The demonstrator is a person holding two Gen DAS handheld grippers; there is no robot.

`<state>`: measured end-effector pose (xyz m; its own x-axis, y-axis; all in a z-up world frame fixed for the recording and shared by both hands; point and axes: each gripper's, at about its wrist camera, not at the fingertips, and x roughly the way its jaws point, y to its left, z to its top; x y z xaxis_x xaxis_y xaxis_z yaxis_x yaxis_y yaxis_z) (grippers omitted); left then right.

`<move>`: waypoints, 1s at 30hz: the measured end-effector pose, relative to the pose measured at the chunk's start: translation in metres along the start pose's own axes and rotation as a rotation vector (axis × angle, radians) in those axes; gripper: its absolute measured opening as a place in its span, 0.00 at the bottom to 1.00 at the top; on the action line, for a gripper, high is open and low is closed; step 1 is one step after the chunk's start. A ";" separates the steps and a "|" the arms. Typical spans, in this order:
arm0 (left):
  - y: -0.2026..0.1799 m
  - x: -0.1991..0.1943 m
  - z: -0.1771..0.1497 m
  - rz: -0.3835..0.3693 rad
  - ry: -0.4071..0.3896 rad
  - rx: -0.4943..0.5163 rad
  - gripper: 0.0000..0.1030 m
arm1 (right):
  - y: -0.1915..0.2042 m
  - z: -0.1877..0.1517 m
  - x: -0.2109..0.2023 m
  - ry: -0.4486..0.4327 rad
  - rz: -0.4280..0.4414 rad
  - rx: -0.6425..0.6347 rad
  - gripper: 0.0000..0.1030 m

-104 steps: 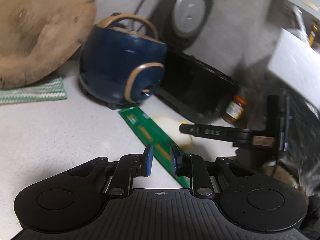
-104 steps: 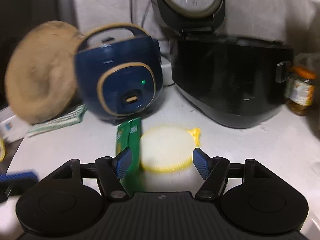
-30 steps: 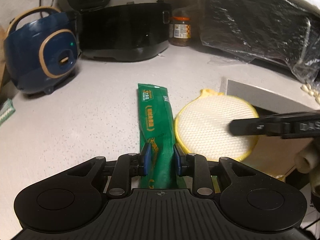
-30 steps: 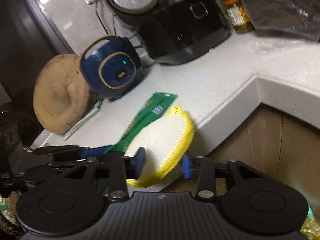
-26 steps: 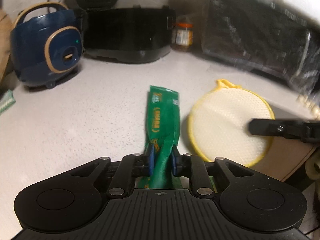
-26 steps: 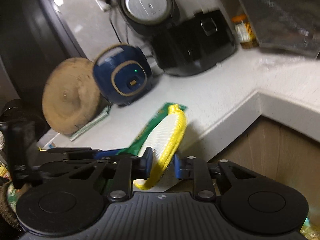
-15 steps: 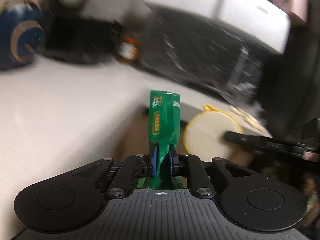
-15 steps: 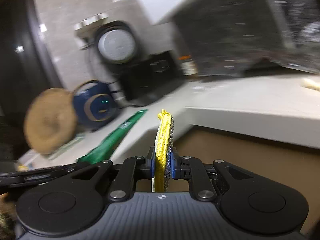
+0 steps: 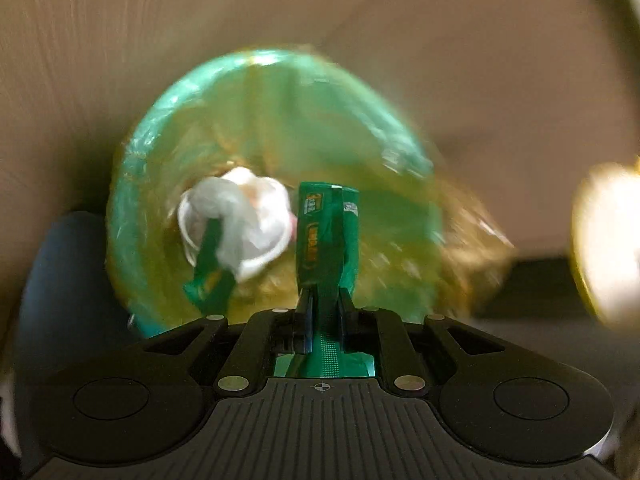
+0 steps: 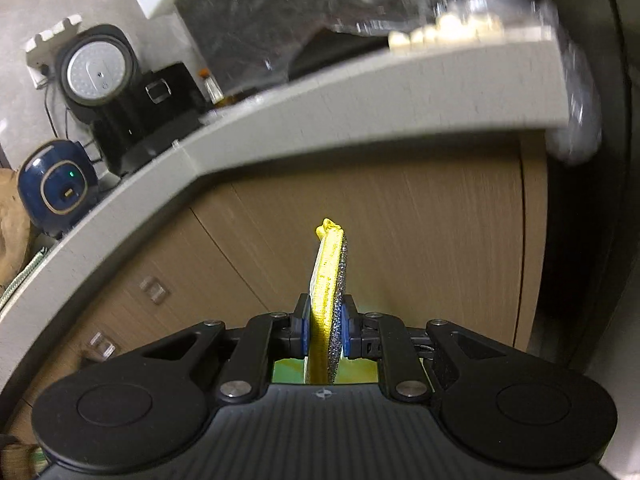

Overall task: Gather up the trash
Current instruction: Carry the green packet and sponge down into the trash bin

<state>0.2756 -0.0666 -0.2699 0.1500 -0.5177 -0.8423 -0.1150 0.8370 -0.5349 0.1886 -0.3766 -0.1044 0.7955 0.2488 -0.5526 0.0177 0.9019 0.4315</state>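
The desk [image 10: 360, 92] curves high above the right fingers, wooden cabinet doors [image 10: 420, 240] straight ahead of them. Down at the left fingers, a bin lined with a green bag [image 9: 360, 120] opens just ahead, crumpled white trash [image 9: 240, 220] inside. The left gripper [image 9: 322, 304] pinches the green wrapper [image 9: 326, 232], which stands up over the bin. The right gripper [image 10: 325, 330] is clamped on the yellow-edged scrub pad [image 10: 330, 272], held edge-on.
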 end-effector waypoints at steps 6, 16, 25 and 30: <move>0.023 0.084 0.019 0.049 0.135 -0.176 0.16 | -0.012 -0.020 0.037 0.132 0.011 0.042 0.14; 0.040 0.086 -0.003 -0.055 0.252 -0.246 0.20 | -0.025 -0.046 0.077 0.282 -0.030 0.066 0.14; 0.035 -0.011 -0.004 -0.091 -0.061 -0.111 0.20 | 0.000 -0.054 0.127 0.362 0.015 0.017 0.14; 0.016 -0.052 -0.022 -0.017 -0.223 0.086 0.20 | 0.002 -0.073 0.175 0.414 -0.054 0.006 0.23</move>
<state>0.2448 -0.0299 -0.2363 0.3651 -0.4879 -0.7929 -0.0284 0.8455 -0.5333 0.2835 -0.3053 -0.2517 0.4828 0.3229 -0.8140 0.0576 0.9158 0.3974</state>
